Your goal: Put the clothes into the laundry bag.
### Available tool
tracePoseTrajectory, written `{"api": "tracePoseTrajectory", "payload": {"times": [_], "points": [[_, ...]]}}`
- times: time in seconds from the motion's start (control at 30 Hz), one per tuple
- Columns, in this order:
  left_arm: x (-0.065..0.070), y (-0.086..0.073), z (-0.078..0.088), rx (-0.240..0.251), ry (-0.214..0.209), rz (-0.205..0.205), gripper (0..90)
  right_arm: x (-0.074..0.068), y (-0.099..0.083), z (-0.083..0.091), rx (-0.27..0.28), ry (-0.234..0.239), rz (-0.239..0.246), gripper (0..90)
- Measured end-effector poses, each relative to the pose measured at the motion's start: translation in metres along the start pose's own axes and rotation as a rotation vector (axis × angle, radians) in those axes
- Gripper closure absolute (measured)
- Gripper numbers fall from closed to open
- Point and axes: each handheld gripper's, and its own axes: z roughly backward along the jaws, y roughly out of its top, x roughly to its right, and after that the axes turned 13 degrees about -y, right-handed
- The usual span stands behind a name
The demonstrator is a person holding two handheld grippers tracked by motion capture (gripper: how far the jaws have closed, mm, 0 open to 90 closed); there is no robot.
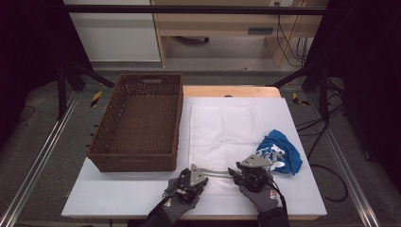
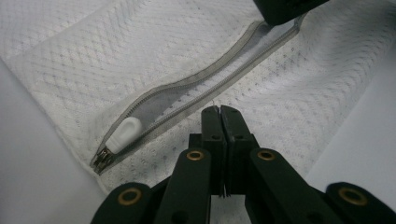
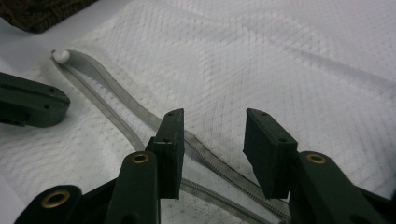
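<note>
Left gripper (image 2: 219, 109), clamped on the mesh laundry bag's (image 1: 222, 127) near edge by the worktop's front edge, anchors it beside the open zipper (image 2: 187, 95); right gripper (image 3: 212, 126), half-open, straddles the zipper, gripping nothing.

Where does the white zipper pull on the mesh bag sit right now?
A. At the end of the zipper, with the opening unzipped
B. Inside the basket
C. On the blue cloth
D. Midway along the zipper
A: the pull sits at the zipper's end stop, the two rows of teeth spread apart across the bag.
</note>
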Motion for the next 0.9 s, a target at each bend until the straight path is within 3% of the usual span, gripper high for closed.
{"api": "tracePoseTrajectory", "payload": {"times": [0.17,0.3,0.53,0.67,0.9], "points": [[0.000,0.000,0.000,-0.002,0.004,0.001,88.6,-0.004,-0.005,-0.010,-0.026,0.002,0.010,58.5],[0.001,0.000,0.000,-0.002,0.005,0.002,88.6,-0.005,-0.006,-0.012,-0.011,-0.004,0.022,60.2],[0.000,0.001,-0.001,-0.002,0.002,0.003,88.5,-0.004,-0.005,-0.012,-0.008,-0.030,0.022,86.7],[0.000,0.001,0.000,-0.009,0.003,0.005,88.5,-0.002,-0.003,-0.011,0.000,-0.030,0.005,88.8],[-0.001,0.002,0.000,-0.013,-0.003,0.007,87.6,0.007,0.012,0.003,0.075,-0.012,-0.018,89.1]]}}
